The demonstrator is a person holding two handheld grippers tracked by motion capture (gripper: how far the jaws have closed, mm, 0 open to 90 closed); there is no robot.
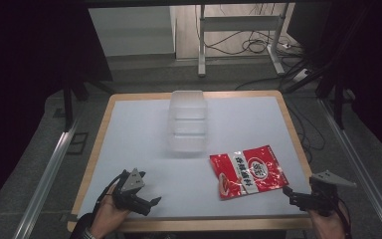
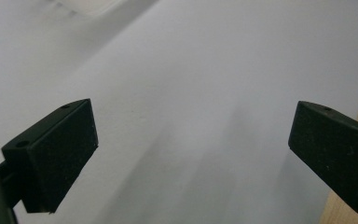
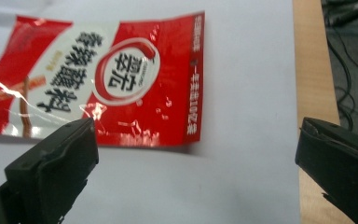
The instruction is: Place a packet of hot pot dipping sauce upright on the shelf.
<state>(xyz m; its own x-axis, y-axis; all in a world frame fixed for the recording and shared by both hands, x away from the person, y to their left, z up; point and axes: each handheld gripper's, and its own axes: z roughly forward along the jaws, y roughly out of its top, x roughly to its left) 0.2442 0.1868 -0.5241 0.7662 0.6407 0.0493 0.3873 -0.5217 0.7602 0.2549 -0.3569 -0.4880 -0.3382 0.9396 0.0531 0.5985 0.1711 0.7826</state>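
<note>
A red and white foil packet (image 1: 247,171) with printed characters lies flat on the white table top (image 1: 144,134), right of centre. My right gripper (image 1: 291,195) rests near the front right corner, just right of the packet, jaws wide apart and holding nothing. In the right gripper view the packet (image 3: 107,79) lies ahead, beyond the open jaws. My left gripper (image 1: 151,204) sits at the front left, held by a hand, open over bare table. In the left gripper view its jaws stand wide apart above the white surface.
A clear plastic container (image 1: 188,121) with compartments stands at the middle back of the table. The table has a wooden rim (image 1: 298,144). Beyond it are a metal frame (image 1: 238,30) and cables on the floor.
</note>
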